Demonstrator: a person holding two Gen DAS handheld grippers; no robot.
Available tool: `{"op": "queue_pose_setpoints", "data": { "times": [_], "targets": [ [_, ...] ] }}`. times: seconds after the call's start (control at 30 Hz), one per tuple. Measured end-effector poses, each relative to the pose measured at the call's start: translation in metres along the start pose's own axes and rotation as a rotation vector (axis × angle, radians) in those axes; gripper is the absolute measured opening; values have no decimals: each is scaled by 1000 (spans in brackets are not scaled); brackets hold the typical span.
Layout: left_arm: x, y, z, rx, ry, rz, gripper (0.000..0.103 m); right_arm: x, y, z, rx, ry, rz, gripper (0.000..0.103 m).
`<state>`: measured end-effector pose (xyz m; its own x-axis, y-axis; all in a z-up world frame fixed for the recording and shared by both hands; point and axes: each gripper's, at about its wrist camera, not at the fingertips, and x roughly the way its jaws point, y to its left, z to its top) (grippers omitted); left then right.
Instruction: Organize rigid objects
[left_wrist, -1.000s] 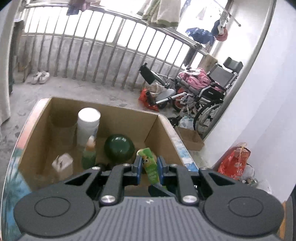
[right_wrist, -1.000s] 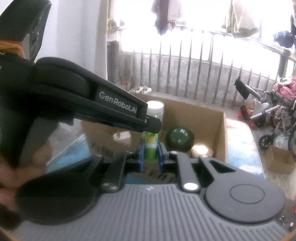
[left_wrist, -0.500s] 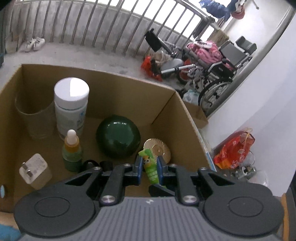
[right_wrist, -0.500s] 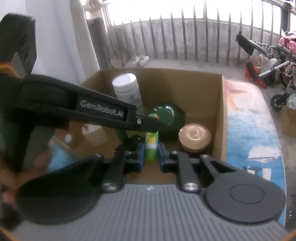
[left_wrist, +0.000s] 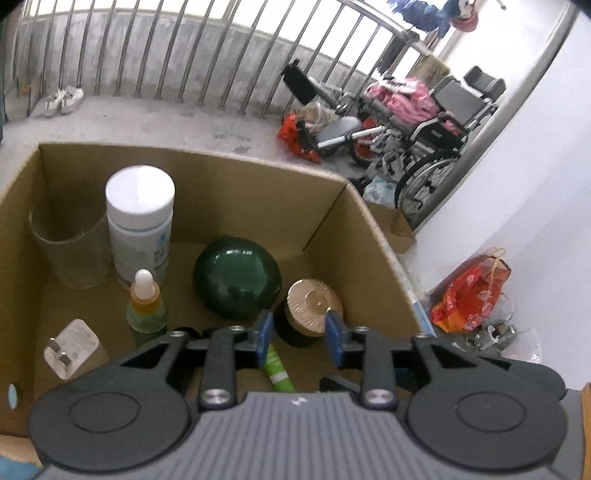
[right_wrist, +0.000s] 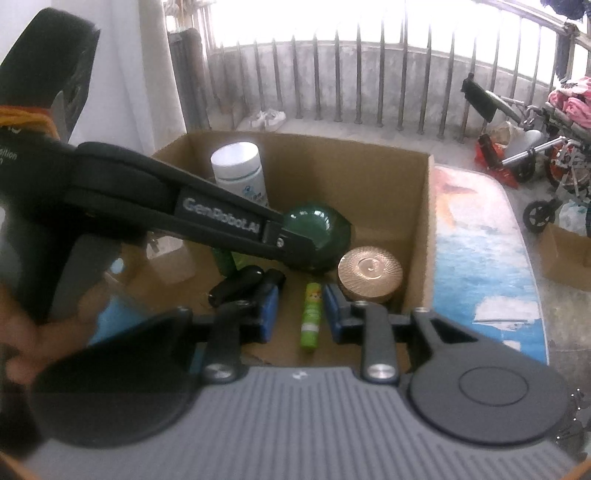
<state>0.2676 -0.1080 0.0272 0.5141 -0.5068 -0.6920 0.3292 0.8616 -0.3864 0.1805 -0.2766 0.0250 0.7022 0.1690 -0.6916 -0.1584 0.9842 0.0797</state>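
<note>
A small green tube (left_wrist: 277, 369) lies on the floor of the cardboard box (left_wrist: 354, 229); it also shows in the right wrist view (right_wrist: 309, 314). My left gripper (left_wrist: 297, 338) is open just above it, with nothing between the pads. My right gripper (right_wrist: 300, 307) is open too, hovering over the box with the tube seen between its fingers below. The left gripper's body crosses the right wrist view. The box also holds a white bottle (left_wrist: 140, 218), a dropper bottle (left_wrist: 146, 301), a green round object (left_wrist: 236, 282) and a gold-lidded jar (left_wrist: 314, 304).
A clear cup (left_wrist: 70, 251) and a white plug (left_wrist: 70, 349) sit at the box's left. Black items (right_wrist: 243, 284) lie on the box floor. The box stands on a blue-patterned table (right_wrist: 480, 266). Railing, wheelchairs (left_wrist: 436, 122) and a red bag (left_wrist: 469, 291) lie beyond.
Both grippers have opened. The green tube, held by both before, now lies on the box floor. Both grippers have come lower over the box.
</note>
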Motion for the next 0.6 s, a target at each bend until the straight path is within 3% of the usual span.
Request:
{"op": "queue_pose_setpoints", "data": {
  "times": [0.2, 0.27, 0.5, 0.6],
  "targets": [
    [-56, -8, -12, 38, -95, 26, 73, -45, 0, -5, 52, -78, -8, 36],
    [-78, -10, -20, 52, -121, 53, 84, -65, 2, -9, 68, -113, -10, 45],
    [-142, -13, -62, 103, -194, 193, 101, -121, 15, -32, 123, -187, -5, 59],
    [-157, -16, -82, 140, -218, 265, 103, -137, 24, -42, 141, -208, 0, 77]
  ]
}}
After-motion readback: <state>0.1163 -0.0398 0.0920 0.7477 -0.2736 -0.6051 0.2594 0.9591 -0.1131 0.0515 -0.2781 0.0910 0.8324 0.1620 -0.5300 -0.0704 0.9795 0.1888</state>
